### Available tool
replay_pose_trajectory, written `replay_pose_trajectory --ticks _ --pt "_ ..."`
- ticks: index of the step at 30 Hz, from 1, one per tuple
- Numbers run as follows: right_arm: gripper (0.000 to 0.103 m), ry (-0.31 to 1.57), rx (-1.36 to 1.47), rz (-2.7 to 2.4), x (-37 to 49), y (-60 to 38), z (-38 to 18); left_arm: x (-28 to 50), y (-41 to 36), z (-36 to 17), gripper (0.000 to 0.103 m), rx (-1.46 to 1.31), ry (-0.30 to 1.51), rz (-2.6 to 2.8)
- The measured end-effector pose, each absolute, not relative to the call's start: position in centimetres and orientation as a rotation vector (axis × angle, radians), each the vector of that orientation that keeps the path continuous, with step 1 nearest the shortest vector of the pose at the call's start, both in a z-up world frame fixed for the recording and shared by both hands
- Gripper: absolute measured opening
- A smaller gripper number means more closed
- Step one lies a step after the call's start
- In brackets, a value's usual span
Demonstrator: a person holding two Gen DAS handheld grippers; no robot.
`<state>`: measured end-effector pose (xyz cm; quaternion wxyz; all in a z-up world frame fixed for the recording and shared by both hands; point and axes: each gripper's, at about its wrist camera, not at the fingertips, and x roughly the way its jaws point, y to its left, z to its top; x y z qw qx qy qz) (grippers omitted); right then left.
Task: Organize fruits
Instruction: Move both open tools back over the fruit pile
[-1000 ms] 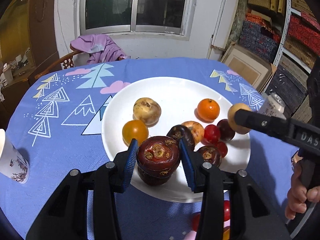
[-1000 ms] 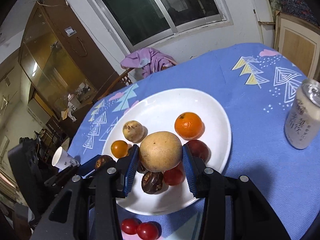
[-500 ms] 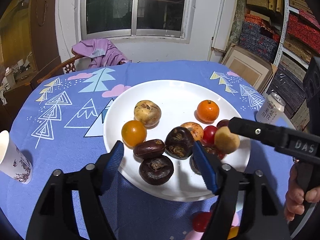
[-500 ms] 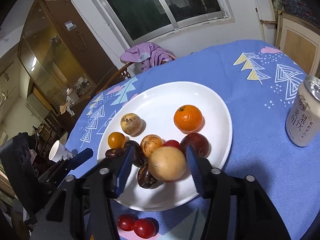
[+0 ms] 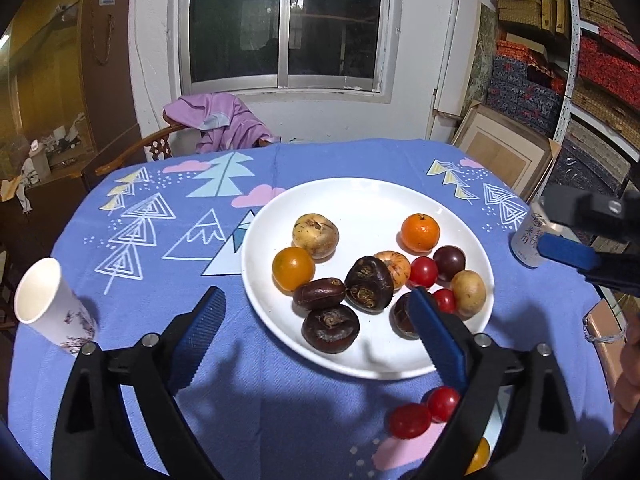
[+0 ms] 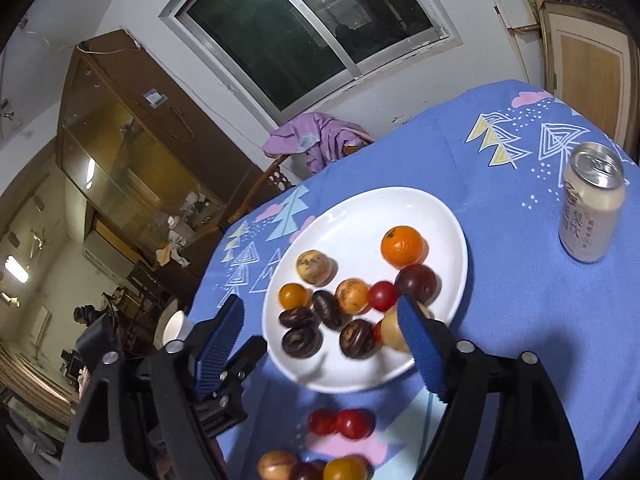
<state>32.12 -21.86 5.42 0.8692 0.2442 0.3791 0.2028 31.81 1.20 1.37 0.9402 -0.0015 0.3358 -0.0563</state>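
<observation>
Left claw [image 5: 316,336]: jaws just opened, nothing between; dark fruit [image 5: 330,328] released, lies near edge of plate [image 5: 360,200].
Right claw [image 6: 320,344]: just opened, empty; tan fruit [image 6: 390,334] on plate, right side.
Judgement: both drops done; loose tomatoes [image 6: 340,422] remain on desk [image 6: 500,280], near side.

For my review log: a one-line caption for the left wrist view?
Open left gripper over white plate of mixed fruit; two cherry tomatoes lie off it on the blue cloth.
</observation>
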Motion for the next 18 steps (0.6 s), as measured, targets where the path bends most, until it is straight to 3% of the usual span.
replay_pose_trajectory --ticks 10,18 --pt "0.087 0.849 0.460 0.400 24.1 -24.5 1.4 25.4 2.3 -1.0 0.093 0.033 0.745 -0.110" --pt "0.087 0.884 0.572 0.410 23.4 -26.7 0.4 26.2 -0.1 -2.6 0.094 0.074 0.816 -0.175"
